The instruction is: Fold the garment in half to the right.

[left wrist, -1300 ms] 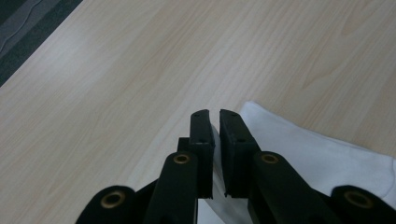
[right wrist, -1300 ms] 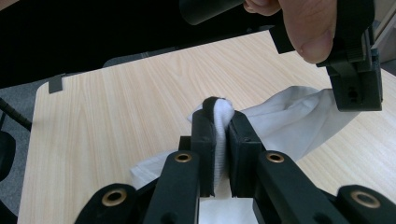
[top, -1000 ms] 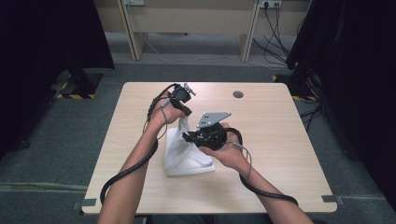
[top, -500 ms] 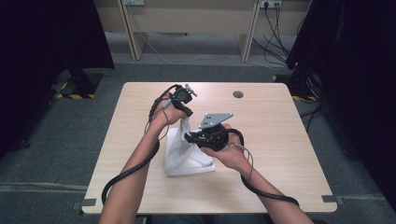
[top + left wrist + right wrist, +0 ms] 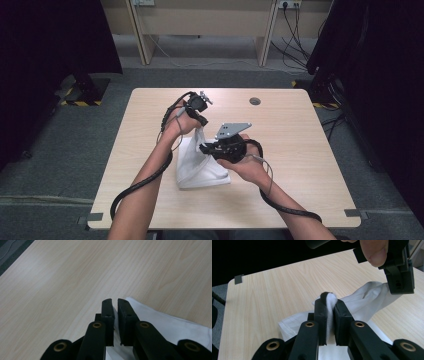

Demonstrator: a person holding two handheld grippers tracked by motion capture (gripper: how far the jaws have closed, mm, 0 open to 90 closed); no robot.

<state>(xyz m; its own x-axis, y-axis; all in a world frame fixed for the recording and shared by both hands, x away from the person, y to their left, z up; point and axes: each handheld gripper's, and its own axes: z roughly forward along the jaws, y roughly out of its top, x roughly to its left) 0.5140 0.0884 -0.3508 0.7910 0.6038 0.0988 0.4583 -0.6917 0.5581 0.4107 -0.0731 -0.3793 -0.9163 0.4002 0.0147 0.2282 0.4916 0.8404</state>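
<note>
One white cloth point(image 5: 200, 167) on the wooden table point(image 5: 300, 150), roughly mid-table & a bit toward the person's side; most of it lies flat, w/ two parts lifted off the surface. Two grippers, one per hand, both clamped on that same cloth. Left gripper point(image 5: 198, 119) is up above the far end of the cloth, jaws pinched nearly together; in the left gripper view point(image 5: 114, 305) a thin edge of white fabric point(image 5: 160, 322) sits in the slim gap betw. the 2 black jaws, rest of the cloth spreading off to the right over the table point(image 5: 62, 277). In the right gripper view that same left gripper point(image 5: 399, 285) hangs at upper right w/ a gathered corner of cloth drawn up into it, a fingertip point(image 5: 375, 255) of the left hand showing on its body. Right gripper point(image 5: 207, 148) sits just beside the cloth's near-right part, lower than the left one, grey three-cornered plate point(image 5: 232, 129) on top; its own view point(image 5: 330, 301) shows the jaws narrow, squeezing a thick white fold point(image 5: 331, 315) that bulges above the jaw tips. Cloth stretches betw. the two grips. Two cables, one trailing from each gripper down along each forearm toward the table's near edge. One small round dark grommet point(image 5: 255, 101) in the tabletop, far side, well apart from the cloth.
</note>
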